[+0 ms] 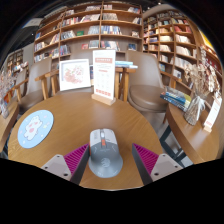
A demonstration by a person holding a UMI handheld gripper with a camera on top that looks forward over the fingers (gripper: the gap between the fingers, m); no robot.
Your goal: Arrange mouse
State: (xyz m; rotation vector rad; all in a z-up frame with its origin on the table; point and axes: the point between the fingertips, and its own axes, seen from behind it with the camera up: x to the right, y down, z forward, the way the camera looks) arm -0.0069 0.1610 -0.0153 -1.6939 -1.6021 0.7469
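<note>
Two pink-padded fingers of the gripper (107,160) stand apart, and the grey mouse (106,152) sits between them on the round wooden table (70,128), with a sliver of table showing at either side, so nothing is clamped yet. Taking the mouse as the landmark and going left to right: well to its left lies a round pale-blue mouse pad (35,128) with a printed figure; beyond the mouse and slightly left stands a framed picture card (74,73); straight beyond it rises an upright sign stand (104,77) with orange and white print; far to its right a second table (195,130) holds a tilted card (213,113). Bookshelves (100,25) fill the room beyond.

My judgement is that the mouse belongs on the pad. The risk lies in the grip: the mouse's rounded, smooth flanks could squirt out forward if the fingers close unevenly. Carried leftward too low, it could snag the pad's edge and push it askew.
</note>
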